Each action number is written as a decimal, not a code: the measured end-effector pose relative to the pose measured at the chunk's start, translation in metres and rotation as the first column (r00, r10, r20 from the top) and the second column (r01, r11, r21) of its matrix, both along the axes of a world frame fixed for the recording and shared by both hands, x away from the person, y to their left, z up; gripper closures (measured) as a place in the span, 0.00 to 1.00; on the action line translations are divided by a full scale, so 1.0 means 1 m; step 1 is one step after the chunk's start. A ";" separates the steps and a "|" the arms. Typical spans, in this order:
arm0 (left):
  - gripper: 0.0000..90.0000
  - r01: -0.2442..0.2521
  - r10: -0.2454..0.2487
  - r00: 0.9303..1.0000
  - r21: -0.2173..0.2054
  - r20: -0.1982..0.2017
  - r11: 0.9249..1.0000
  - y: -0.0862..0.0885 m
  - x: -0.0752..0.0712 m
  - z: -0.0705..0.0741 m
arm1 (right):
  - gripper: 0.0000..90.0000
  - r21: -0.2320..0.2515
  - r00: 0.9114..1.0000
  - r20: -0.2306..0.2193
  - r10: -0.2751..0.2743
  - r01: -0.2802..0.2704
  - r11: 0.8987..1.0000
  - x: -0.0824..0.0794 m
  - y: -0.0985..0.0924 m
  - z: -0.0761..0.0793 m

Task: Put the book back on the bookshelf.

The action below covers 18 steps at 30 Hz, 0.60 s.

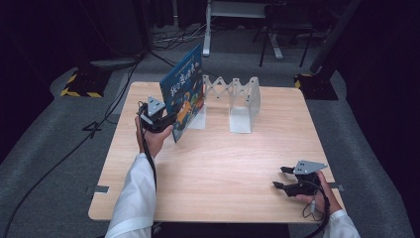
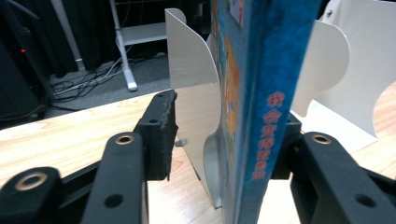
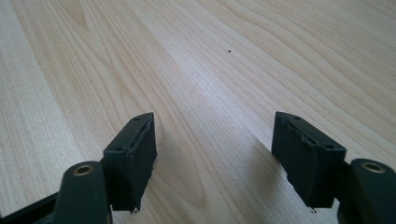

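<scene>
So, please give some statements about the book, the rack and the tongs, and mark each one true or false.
1. The blue book lies flat on the table. False: it stands tilted at the white rack.
2. The left tongs have the book between their jaws, with a gap at one pad. True.
3. The right tongs hold a pen. False: they are open with nothing in them.
4. The right tongs are near the table's front right corner. True.

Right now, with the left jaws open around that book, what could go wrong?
1. The book leans tilted in the white rack; unclamped by the left gripper, it could tip toward the hand.
2. In the left gripper view one pad stands clear of the cover, the other close: pulling back may drag the spine.
</scene>
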<state>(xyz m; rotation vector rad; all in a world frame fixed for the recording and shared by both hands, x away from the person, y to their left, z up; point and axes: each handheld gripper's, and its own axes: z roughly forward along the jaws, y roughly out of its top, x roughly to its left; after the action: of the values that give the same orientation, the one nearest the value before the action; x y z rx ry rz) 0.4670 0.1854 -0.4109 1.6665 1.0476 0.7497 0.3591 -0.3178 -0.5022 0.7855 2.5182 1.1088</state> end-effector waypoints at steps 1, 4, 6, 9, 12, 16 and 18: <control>0.51 -0.002 0.002 1.000 0.000 -0.004 1.000 0.002 0.000 0.001 | 0.33 0.000 1.000 -0.001 -0.001 0.001 1.000 0.000 0.000 0.000; 0.41 0.008 -0.008 1.000 -0.005 -0.008 1.000 0.010 -0.003 0.003 | 0.25 -0.008 1.000 -0.004 -0.030 0.030 1.000 0.000 0.000 0.000; 0.35 0.013 -0.013 1.000 0.004 -0.024 1.000 0.013 -0.004 0.004 | 0.21 -0.013 0.999 -0.006 -0.045 0.045 0.999 0.001 0.000 -0.001; 0.27 0.031 -0.031 0.999 0.017 -0.040 0.999 0.017 -0.007 0.006 | 0.18 -0.012 0.998 -0.020 -0.066 0.065 0.998 0.002 0.000 -0.001; 0.23 0.051 -0.050 0.997 0.028 -0.051 0.998 0.020 -0.010 0.008 | 0.17 -0.014 0.997 -0.031 -0.071 0.070 0.997 0.003 0.000 -0.001; 0.18 0.073 -0.070 0.995 0.047 -0.075 0.996 0.021 -0.012 0.008 | 0.16 -0.013 0.996 -0.040 -0.077 0.077 0.997 0.004 0.000 -0.001; 0.18 0.102 -0.095 0.992 0.073 -0.085 0.992 0.022 -0.014 0.009 | 0.16 -0.012 0.996 -0.042 -0.081 0.080 0.997 0.004 0.000 -0.001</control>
<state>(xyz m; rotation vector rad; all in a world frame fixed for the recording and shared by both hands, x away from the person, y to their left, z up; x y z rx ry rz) 0.4528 0.2078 -0.4021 1.8145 0.9957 0.6698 0.3632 -0.3182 -0.5033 0.9084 2.5011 1.0625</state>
